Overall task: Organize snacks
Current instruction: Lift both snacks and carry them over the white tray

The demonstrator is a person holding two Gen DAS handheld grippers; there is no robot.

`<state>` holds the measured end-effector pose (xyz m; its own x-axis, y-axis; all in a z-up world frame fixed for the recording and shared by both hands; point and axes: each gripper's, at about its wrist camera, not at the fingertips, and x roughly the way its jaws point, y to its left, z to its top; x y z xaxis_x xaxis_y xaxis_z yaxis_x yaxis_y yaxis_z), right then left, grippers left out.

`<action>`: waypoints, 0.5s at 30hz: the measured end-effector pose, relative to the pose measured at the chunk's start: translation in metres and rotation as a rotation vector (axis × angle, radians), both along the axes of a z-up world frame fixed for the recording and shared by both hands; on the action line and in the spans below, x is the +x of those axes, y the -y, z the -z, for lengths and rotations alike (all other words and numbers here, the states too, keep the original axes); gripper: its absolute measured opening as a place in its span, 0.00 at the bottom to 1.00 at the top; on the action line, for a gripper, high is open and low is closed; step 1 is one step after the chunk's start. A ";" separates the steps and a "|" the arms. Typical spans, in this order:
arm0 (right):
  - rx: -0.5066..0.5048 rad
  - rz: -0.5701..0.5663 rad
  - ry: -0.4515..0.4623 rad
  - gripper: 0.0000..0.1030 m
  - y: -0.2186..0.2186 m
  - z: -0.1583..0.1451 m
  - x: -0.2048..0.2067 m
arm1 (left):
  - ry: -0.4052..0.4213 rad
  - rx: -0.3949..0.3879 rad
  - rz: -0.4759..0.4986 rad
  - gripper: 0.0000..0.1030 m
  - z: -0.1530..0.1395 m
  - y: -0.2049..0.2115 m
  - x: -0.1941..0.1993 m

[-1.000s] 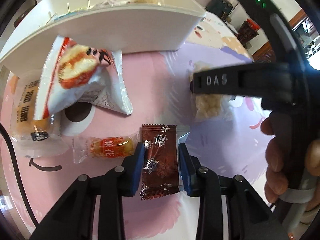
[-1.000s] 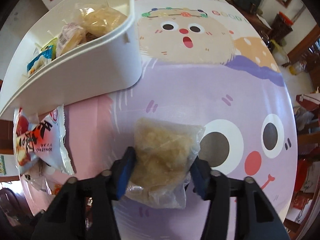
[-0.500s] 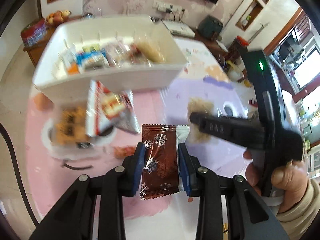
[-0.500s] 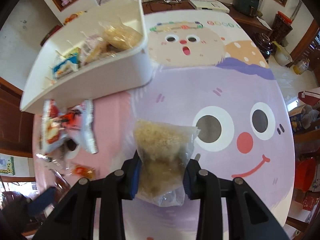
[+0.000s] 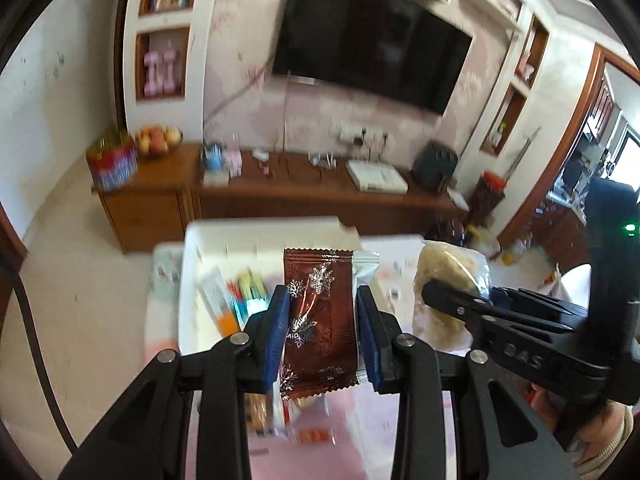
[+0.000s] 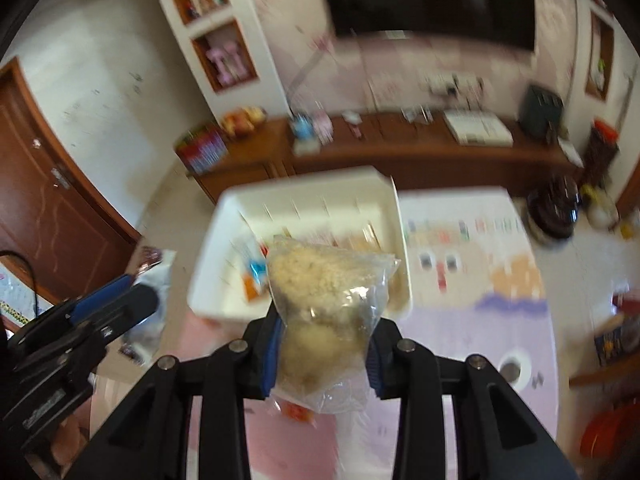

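My left gripper (image 5: 322, 320) is shut on a brown snowflake-print snack packet (image 5: 318, 320) and holds it in the air in front of the white storage box (image 5: 224, 236). My right gripper (image 6: 322, 346) is shut on a clear bag of pale crumbly snack (image 6: 324, 300), also lifted, in front of the same white box (image 6: 304, 196). In the left wrist view the right gripper (image 5: 436, 292) and its bag (image 5: 444, 268) are at the right. The left gripper shows at the left of the right wrist view (image 6: 120, 296). The box holds several packets.
The cartoon-print tabletop (image 6: 500, 280) lies below, with loose snack packets (image 5: 316, 436) on its pink part under the grippers. A wooden sideboard (image 5: 280, 192) and a wall television (image 5: 368, 36) stand behind the table.
Both grippers have risen from the tabletop with their packets and tilted up toward the box. The view now takes in the room instead of the table surface.
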<state>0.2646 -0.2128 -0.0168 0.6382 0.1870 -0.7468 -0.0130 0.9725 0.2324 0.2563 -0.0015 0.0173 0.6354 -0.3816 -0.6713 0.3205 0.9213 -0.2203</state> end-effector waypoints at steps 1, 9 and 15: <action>0.005 -0.006 0.026 0.34 -0.001 -0.012 0.002 | 0.017 -0.003 -0.002 0.31 -0.009 -0.002 0.004; -0.010 -0.017 0.159 0.34 -0.018 -0.069 0.024 | 0.092 -0.006 -0.019 0.31 -0.056 -0.003 0.042; -0.033 0.001 0.162 0.34 -0.025 -0.069 0.050 | 0.088 0.040 -0.032 0.31 -0.054 0.005 0.070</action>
<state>0.3142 -0.1880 0.0521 0.7507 0.1631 -0.6402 -0.0463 0.9797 0.1952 0.3260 -0.0065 0.0715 0.7039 -0.3343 -0.6267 0.3077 0.9387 -0.1551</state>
